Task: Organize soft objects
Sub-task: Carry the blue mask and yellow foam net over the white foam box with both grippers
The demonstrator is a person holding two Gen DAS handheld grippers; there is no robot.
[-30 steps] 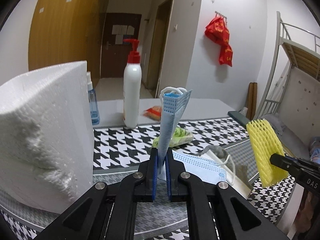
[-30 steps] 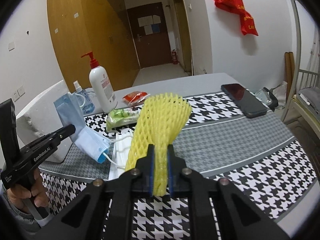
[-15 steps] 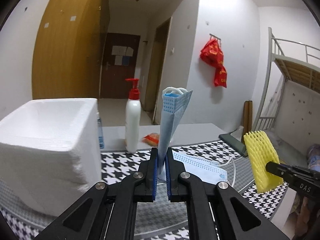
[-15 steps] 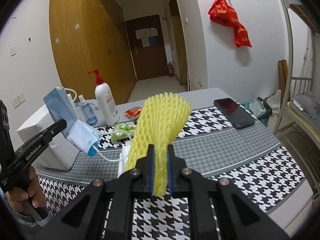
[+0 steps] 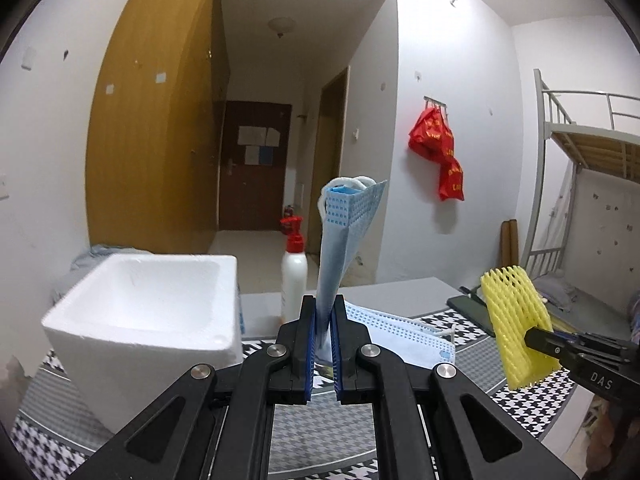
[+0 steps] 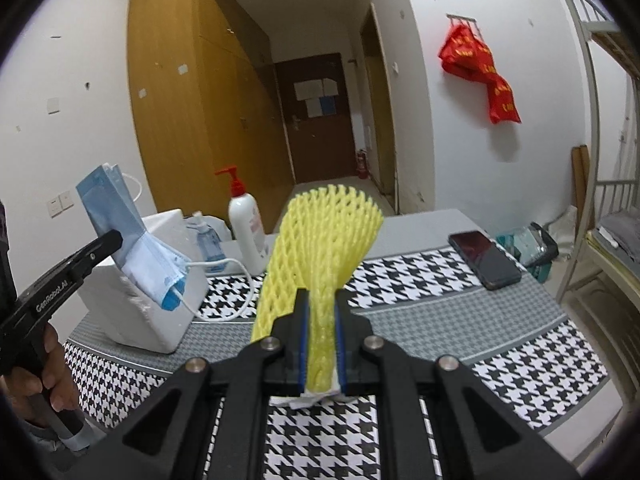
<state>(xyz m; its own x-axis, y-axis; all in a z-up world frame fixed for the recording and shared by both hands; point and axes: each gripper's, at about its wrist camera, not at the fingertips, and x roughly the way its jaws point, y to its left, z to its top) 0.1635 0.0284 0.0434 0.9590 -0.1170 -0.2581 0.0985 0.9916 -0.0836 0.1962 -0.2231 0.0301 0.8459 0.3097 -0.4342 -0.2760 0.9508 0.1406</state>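
Observation:
My left gripper (image 5: 323, 320) is shut on a blue face mask (image 5: 344, 232), held well above the table, right of a white foam box (image 5: 152, 312) whose open top faces me. The mask (image 6: 132, 248) hangs in front of the foam box (image 6: 152, 320) in the right wrist view, its ear loop dangling. My right gripper (image 6: 322, 320) is shut on a yellow foam fruit net (image 6: 324, 240), raised over the table. The net (image 5: 516, 320) shows at the right of the left wrist view.
A white pump bottle (image 6: 248, 236) and a small blue bottle (image 6: 206, 240) stand behind the box. A black phone (image 6: 484, 258) and a packet (image 6: 528, 240) lie at the table's far right. The houndstooth cloth (image 6: 500, 360) covers the table. A bunk bed (image 5: 580, 168) stands right.
Both grippers have risen with their loads. The left one now looks down into the foam box's open top. The mask hangs clear of the table.

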